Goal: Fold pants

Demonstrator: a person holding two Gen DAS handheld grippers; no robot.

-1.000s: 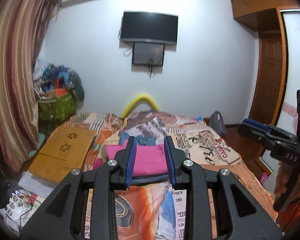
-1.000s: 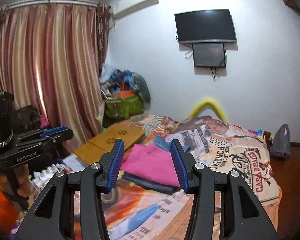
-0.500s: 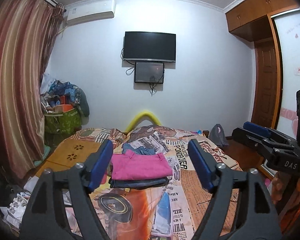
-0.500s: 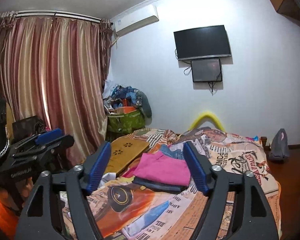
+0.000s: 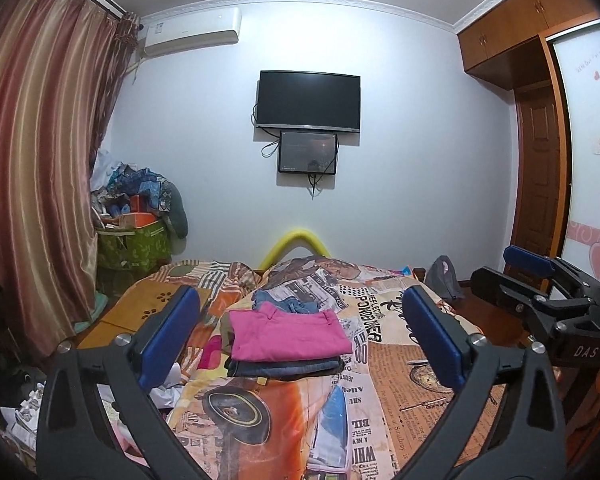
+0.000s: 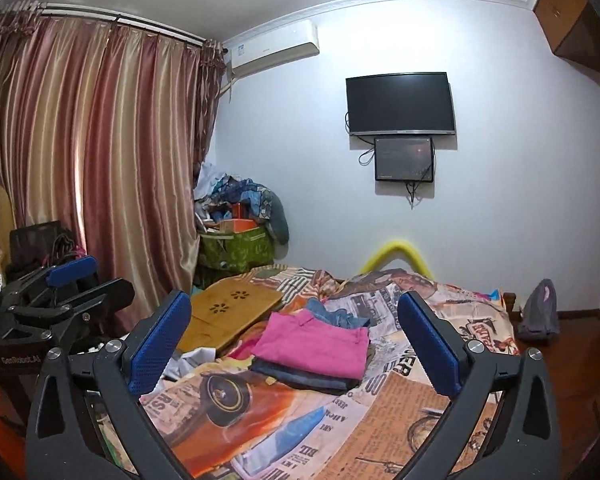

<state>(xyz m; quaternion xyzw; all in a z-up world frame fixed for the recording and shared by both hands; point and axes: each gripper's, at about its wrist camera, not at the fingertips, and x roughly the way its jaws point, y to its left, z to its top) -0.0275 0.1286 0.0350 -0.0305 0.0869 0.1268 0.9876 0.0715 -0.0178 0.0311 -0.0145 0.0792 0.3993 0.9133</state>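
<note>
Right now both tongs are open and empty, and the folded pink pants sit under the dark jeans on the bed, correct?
Not quite: the order is reversed. The folded pink pants lie on top of the folded dark denim jeans on the bed's newspaper-print cover, clear in the left wrist view. The rest holds: left tongs and right tongs are both open and empty.

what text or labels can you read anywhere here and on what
"DAS": on the right gripper, seen from the left wrist.
"GenRobot.AI": on the left gripper, faint, seen from the right wrist.
"PONDEROSA": partly readable on the newspaper-print bedspread; its smaller print is too blurred.
Stickers on the air conditioner: unreadable.
</note>
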